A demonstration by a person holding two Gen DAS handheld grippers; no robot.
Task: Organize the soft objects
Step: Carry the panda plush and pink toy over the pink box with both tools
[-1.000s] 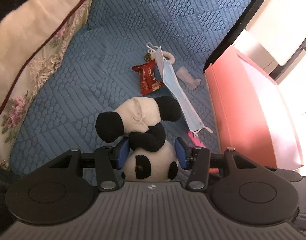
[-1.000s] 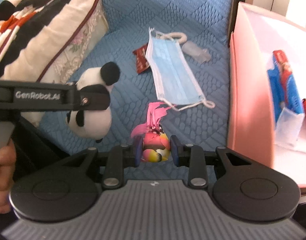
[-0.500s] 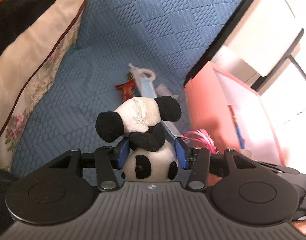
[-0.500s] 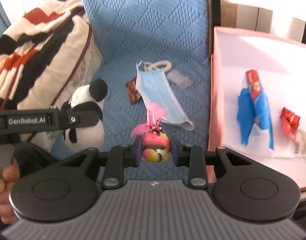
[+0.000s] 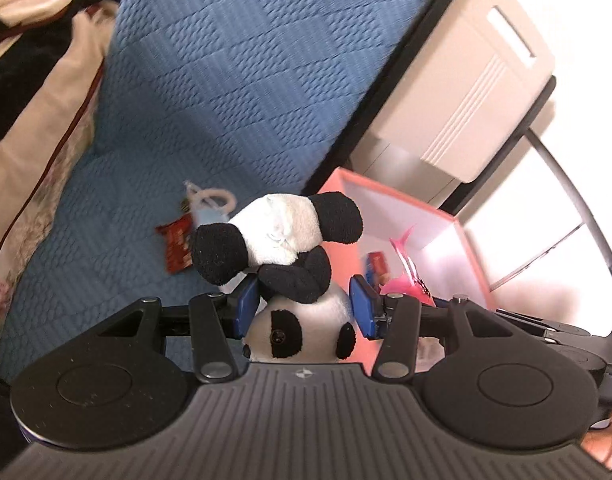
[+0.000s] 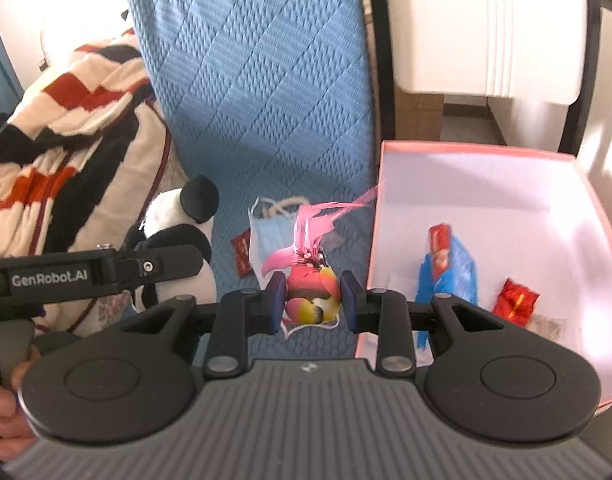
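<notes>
Here left gripper (image 5: 304, 306) jaws clamped on panda plush (image 5: 294, 264), held above blue quilted bed (image 5: 210, 92). Right gripper (image 6: 311, 298) jaws clamped on pink feathered toy (image 6: 311, 276), just left of pink box (image 6: 505, 184); face mask (image 6: 268, 228) on bed.

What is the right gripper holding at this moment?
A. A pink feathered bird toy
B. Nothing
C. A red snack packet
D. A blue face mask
A: in the right wrist view, the right gripper is clamped on the pink feathered bird toy, while the face mask lies on the blue cover beyond it.
</notes>
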